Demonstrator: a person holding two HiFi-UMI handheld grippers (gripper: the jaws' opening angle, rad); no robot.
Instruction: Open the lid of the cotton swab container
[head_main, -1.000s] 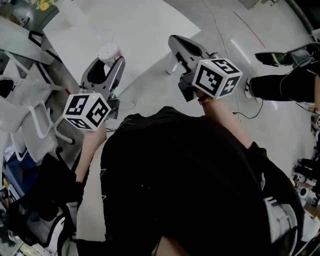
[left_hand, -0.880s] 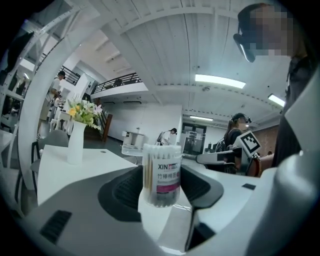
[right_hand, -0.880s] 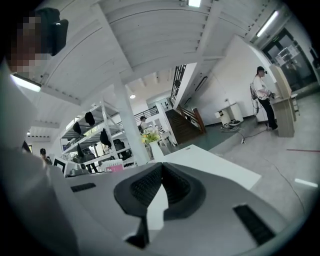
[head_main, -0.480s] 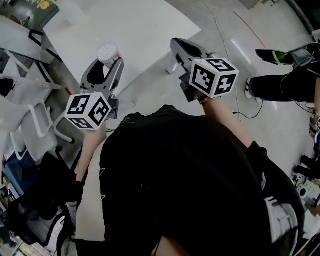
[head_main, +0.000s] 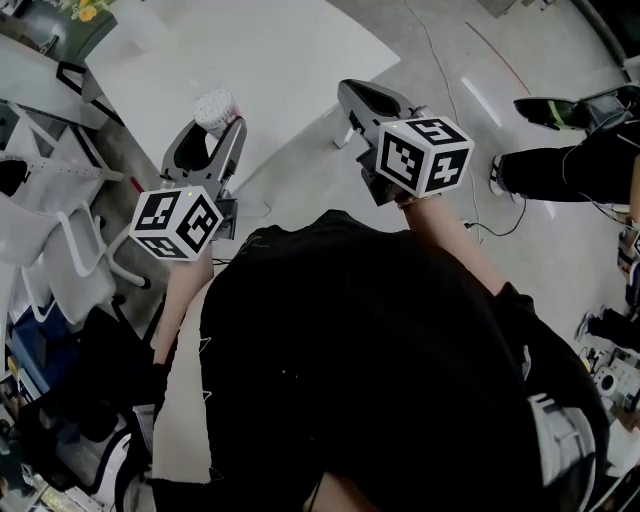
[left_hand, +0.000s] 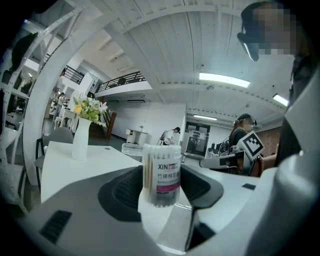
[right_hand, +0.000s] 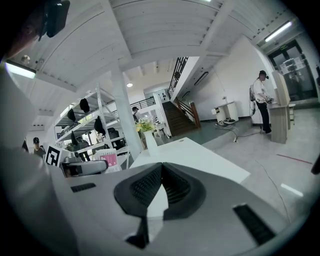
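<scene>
Container: the cotton swab container (left_hand: 161, 176) stands upright between the jaws of the left gripper (head_main: 212, 130), clasped on both sides, near the edge of the white worktop (head_main: 290, 50). Whether it rests there or is lifted, I cannot tell.
Lid: at the clear top I see only the swab heads, so I cannot tell whether a lid sits on it.
Right gripper: the right gripper (right_hand: 161, 186) is clenched on nothing, apart from the container and beyond the worktop's edge.
First risk: closed jaws cannot take a lid. They must part first, or they would only push the container.
Second risk: the container looks smooth and round. A pull upward may drag it out of the left grip or tilt it, and swabs could spill.
Around: a vase (left_hand: 80, 137) with flowers and a clear tub (left_hand: 131, 150) stand further on the worktop, away from the jaws. A white chair (head_main: 70, 250) is beside the left arm.
In the way: nothing lies between the two grippers.
</scene>
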